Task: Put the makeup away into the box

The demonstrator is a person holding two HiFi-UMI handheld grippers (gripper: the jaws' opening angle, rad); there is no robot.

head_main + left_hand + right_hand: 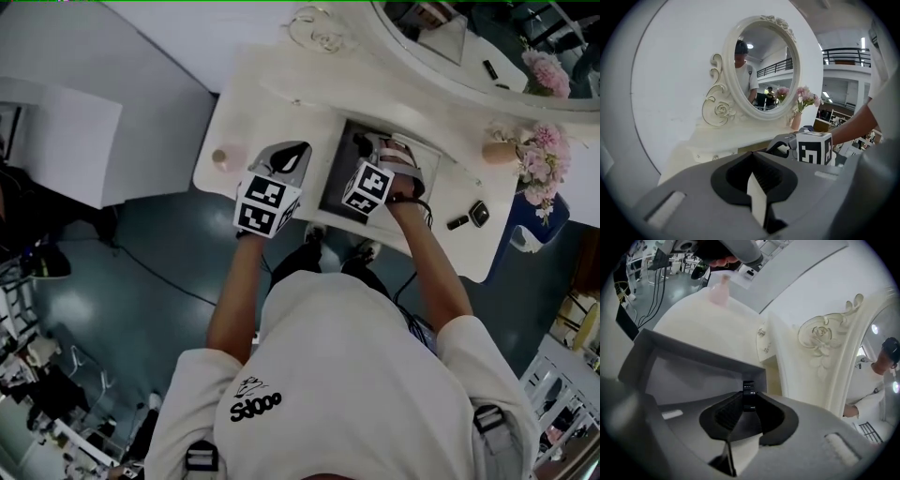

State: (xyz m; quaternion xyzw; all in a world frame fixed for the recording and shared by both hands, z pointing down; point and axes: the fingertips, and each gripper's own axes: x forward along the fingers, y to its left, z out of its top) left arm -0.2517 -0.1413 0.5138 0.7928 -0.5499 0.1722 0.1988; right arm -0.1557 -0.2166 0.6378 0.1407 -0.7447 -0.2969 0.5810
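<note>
Right tongs [749, 398] pinching black makeup piece [748, 389] above grey box [693, 359], left tongs [751, 159] closed empty, white dressing table [272, 103], oval mirror [761, 70]

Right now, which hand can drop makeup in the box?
Right. The right gripper pinches a small black item over the open box; the left gripper is shut and empty.

My head camera looks steeply down from above my shoulders onto the cream-white dressing table [272, 94]. The camera on my left gripper [752, 164] faces almost level, with the oval cream-framed mirror [761, 70] at 12 o'clock. The camera on my right gripper [747, 399] sits close over the open grey box [693, 362], with the mirror's frame at 3 o'clock. All three views share the table.
</note>
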